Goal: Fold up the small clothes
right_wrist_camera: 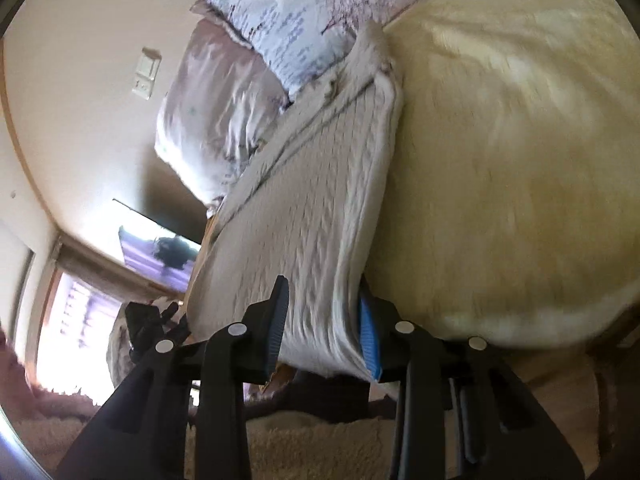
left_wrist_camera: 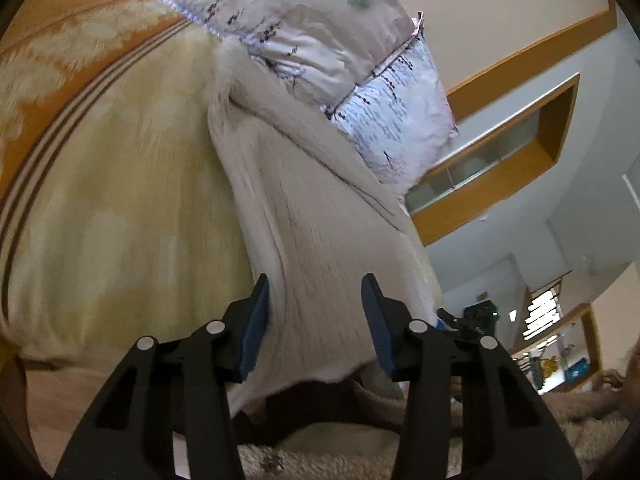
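Yellow blanket (left_wrist_camera: 120, 208) stretches ahead; left gripper (left_wrist_camera: 316, 320) gapes around the cream knit garment (left_wrist_camera: 312, 240), while right gripper (right_wrist_camera: 324, 324) pinches its edge.

Cream knit garment (left_wrist_camera: 320, 248), yellow blanket (left_wrist_camera: 132, 208)

A bed (left_wrist_camera: 120, 216) under a pale yellow blanket (right_wrist_camera: 520, 184) bore a cream knitted garment (right_wrist_camera: 312, 208) stretched along it, its far end apparently touching pink-and-white printed pillows (left_wrist_camera: 320, 24) at the head; blur left details unclear.
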Demonstrator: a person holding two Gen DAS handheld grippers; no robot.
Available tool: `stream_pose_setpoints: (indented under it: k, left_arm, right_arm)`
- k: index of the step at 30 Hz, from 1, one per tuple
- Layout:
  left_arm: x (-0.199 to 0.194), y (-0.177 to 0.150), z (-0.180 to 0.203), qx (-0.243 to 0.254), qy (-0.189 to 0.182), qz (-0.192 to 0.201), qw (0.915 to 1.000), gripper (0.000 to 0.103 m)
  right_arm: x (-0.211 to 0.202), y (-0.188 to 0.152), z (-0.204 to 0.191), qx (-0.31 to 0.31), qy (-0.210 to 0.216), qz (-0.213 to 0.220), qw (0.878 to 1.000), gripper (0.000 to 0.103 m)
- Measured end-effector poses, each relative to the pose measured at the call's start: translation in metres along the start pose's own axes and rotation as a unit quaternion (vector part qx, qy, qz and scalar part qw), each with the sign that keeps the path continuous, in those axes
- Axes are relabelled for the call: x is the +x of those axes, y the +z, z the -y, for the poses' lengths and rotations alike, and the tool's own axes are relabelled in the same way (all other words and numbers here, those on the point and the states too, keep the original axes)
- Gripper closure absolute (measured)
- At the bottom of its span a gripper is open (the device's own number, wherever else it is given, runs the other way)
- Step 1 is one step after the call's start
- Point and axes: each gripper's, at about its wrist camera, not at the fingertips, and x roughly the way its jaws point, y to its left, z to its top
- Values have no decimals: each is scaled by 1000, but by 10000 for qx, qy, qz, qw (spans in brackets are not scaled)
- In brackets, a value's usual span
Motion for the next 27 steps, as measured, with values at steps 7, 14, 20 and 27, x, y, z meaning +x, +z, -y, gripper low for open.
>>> stream_pose_setpoints:
  k: [7, 14, 20, 27]
  left_arm:
    - [-5, -34, -7, -165, -165, -159, 9996, 58]
    - [18, -45, -20, -286, -53, -461, 9985, 57]
    - [25, -47, -17, -137, -90, -653, 9977, 93]
    - [2, -25, 11, 373, -231, -238, 9988, 96]
  right_arm:
    - [6, -20, 4, -91, -48, -334, 9994, 67]
    - [23, -28, 12, -114, -129, -501, 9986, 67]
    - [16, -33, -6, -661, -34, -266, 9975, 94]
    - [-12, -9, -54, -1334, -102, 738, 9883, 95]
